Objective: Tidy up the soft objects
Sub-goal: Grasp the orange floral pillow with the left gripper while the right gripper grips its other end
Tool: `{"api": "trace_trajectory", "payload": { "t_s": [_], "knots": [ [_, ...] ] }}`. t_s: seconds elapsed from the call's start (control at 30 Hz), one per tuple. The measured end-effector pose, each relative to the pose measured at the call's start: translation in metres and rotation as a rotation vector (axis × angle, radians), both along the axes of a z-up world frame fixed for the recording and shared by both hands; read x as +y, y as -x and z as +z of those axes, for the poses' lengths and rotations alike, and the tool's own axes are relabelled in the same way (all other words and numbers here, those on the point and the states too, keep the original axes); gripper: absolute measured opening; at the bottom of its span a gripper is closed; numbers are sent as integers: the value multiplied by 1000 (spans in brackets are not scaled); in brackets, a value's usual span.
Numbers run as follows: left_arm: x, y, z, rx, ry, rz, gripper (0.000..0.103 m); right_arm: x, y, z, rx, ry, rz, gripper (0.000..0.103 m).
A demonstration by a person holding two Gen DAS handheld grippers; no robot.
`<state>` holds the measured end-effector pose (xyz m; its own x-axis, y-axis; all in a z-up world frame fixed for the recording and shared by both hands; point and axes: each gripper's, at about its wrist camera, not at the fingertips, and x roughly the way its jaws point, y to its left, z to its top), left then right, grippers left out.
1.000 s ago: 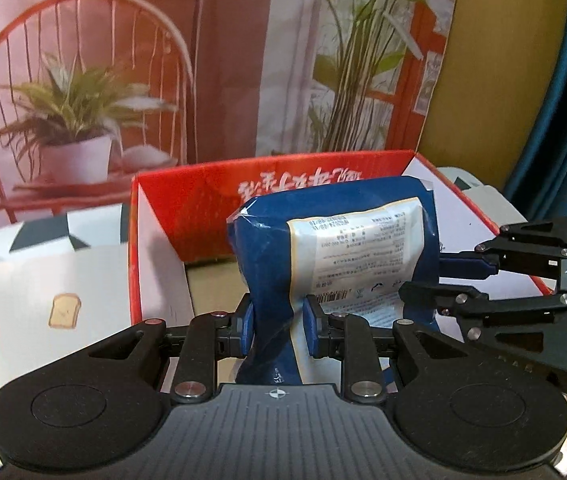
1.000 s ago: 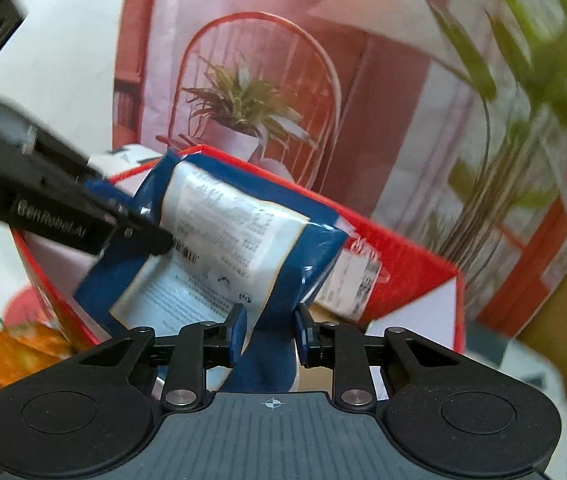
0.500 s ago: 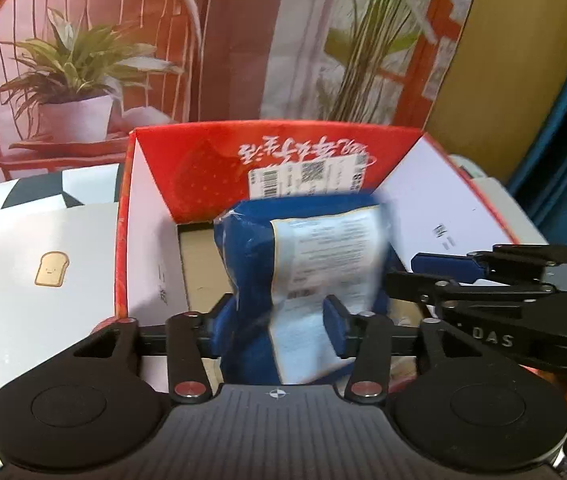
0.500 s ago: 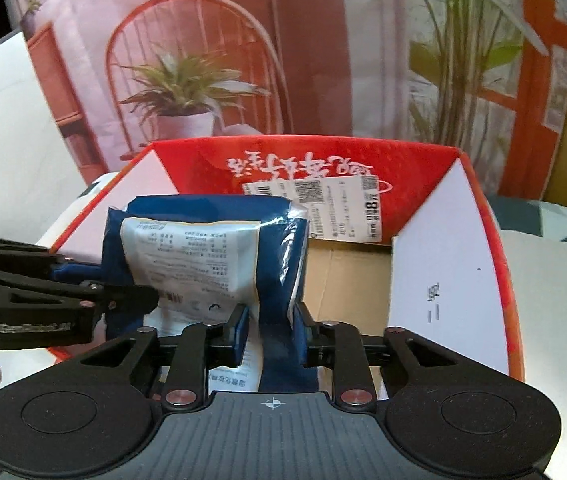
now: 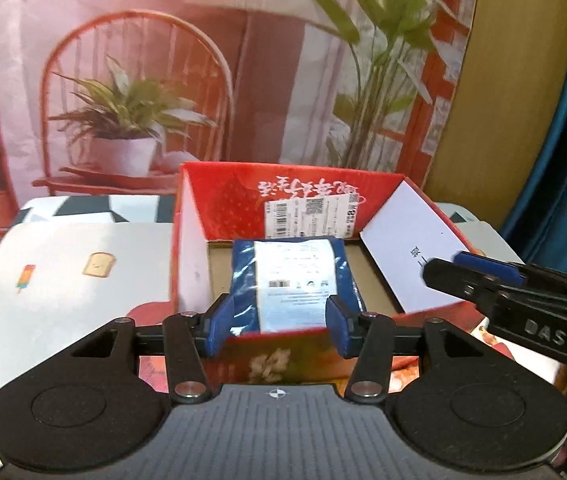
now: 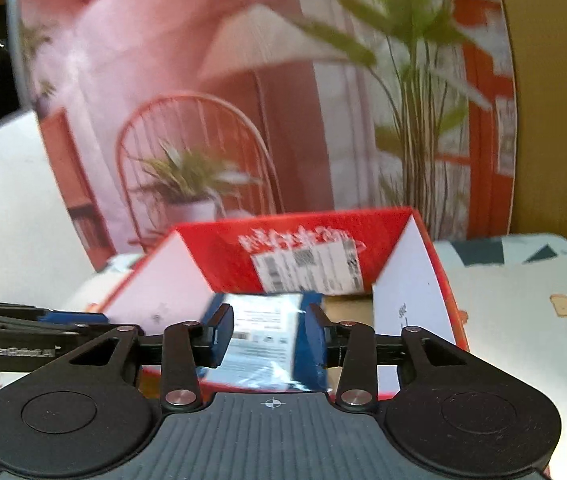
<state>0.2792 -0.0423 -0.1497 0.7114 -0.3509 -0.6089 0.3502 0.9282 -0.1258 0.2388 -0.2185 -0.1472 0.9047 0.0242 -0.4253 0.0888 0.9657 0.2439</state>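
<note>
Lying flat inside the red box (image 5: 219, 196), the blue packet (image 5: 295, 280) shows its white printed label upward. Left gripper (image 5: 277, 330) and right gripper (image 6: 269, 334), jaws just opened, stand apart, empty.

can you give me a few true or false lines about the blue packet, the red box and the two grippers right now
1. The blue packet lies inside the red box. True.
2. The left gripper is clamped on the packet. False: its jaws stand open and clear of it.
3. The right gripper has nothing pinched between its pads. True: its jaws have just been opening, and the packet lies beyond them in the box.
4. The box's flaps are folded shut over the packet. False: the box is open at the top, with a white flap standing up on its right.
5. A shipping label is stuck on the box's far inner wall. True.
</note>
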Motion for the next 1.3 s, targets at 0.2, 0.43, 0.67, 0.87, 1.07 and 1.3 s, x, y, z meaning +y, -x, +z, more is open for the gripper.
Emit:
{"api": "trace_trajectory", "payload": {
  "t_s": [0.2, 0.43, 0.67, 0.87, 1.07, 1.3],
  "knots": [
    [15, 31, -8, 6, 46, 97, 53, 15, 44, -10, -52, 37, -14, 39],
    [13, 55, -34, 45, 24, 99, 53, 30, 70, -55, 54, 42, -6, 39],
    [18, 59, -50, 103, 64, 108, 52, 43, 77, -85, 134, 27, 42, 39],
    [19, 61, -52, 101, 127, 91, 36, 39, 76, -93, 150, -7, 46, 41],
    [16, 48, -55, 110, 117, 118, 36, 37, 77, -102, 153, -17, 48, 42],
    [14, 35, -70, 157, 114, 133, 36, 38, 77, -105, 154, -15, 41, 43]
  ]
}}
